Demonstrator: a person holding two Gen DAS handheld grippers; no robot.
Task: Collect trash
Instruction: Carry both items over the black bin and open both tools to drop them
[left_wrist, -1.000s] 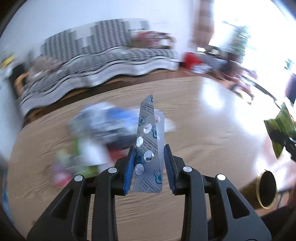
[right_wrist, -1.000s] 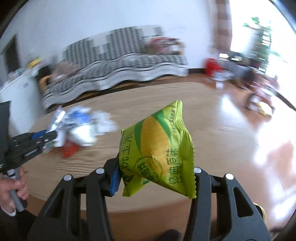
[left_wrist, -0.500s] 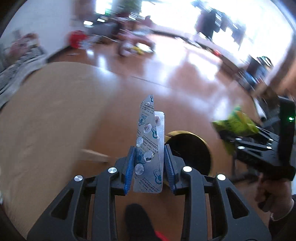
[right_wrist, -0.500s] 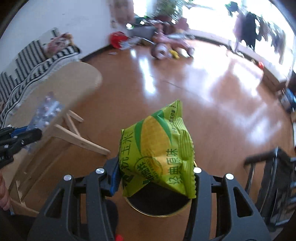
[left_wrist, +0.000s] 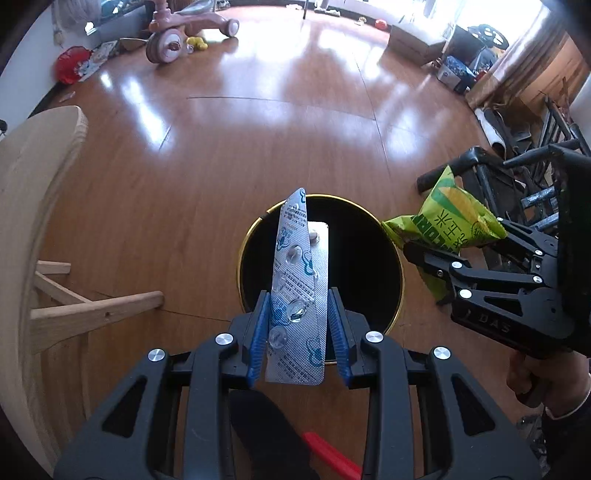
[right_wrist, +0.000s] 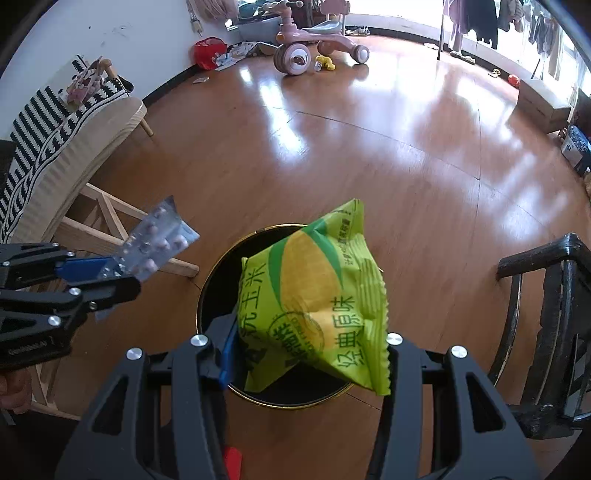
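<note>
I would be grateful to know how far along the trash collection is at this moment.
Done: both pieces are picked up and carried to the bin. In hand: the left gripper is shut on the blister pack, and the right gripper is shut on the green snack bag, both held above the bin's opening. Left: opening each gripper so the pieces drop in. The bin's inside looks dark, so its contents cannot be told.
</note>
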